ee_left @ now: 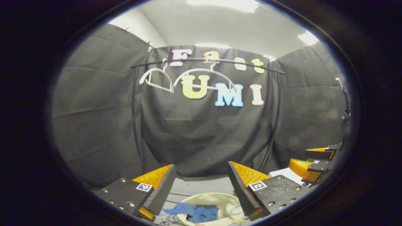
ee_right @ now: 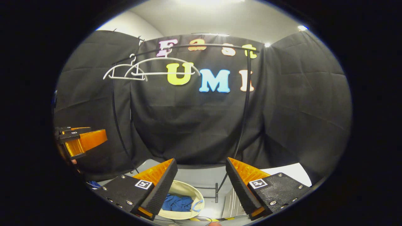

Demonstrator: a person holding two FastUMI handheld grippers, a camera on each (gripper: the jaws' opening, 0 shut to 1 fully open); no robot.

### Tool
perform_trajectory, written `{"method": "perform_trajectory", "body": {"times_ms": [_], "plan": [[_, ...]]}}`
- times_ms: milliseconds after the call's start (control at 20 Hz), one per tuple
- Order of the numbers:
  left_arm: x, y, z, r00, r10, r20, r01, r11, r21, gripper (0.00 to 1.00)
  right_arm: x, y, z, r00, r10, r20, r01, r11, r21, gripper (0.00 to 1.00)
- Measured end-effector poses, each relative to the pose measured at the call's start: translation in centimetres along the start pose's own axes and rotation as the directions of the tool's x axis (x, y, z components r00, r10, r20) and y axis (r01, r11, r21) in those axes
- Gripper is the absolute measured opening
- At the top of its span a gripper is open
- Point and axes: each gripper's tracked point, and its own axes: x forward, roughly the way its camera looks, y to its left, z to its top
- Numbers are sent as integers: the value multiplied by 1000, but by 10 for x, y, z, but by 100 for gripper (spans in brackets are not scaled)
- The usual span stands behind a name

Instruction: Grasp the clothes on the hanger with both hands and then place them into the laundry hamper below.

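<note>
A blue garment (ee_left: 194, 212) lies crumpled in the cream laundry hamper (ee_left: 226, 201) on the floor, partly draped over its rim. In the right gripper view the same garment (ee_right: 177, 202) sits inside the hamper (ee_right: 188, 190). Two bare white hangers (ee_left: 188, 78) hang on the black rail (ee_left: 207, 61); the hangers (ee_right: 150, 70) carry nothing. My left gripper (ee_left: 201, 188) is open above the hamper, fingers wide apart and empty. My right gripper (ee_right: 201, 185) is open too, with nothing between its fingers. The right gripper (ee_left: 314, 163) appears at the right edge of the left gripper view, the left gripper (ee_right: 81, 141) at the other view's left edge.
The black rack's curved uprights (ee_left: 135, 119) (ee_right: 241, 119) stand before the black cloth wall. A white sheet (ee_right: 292, 172) lies on the grey floor to the right. Cables trail on the floor near the hamper's base.
</note>
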Motion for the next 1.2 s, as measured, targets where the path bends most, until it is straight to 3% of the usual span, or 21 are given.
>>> {"method": "perform_trajectory", "body": {"times_ms": [250,550,1200], "plan": [[-66,-6,29,994,34,101,-36,999,23,94,-46,-32,34,992,-30,120,26,999,37,96],[-115,-6,45,984,75,161,-85,995,60,94,-98,-57,38,978,-75,193,70,997,35,96],[-134,-12,49,978,86,189,-104,991,87,94,-116,-64,41,977,-76,200,66,996,57,95]]}}
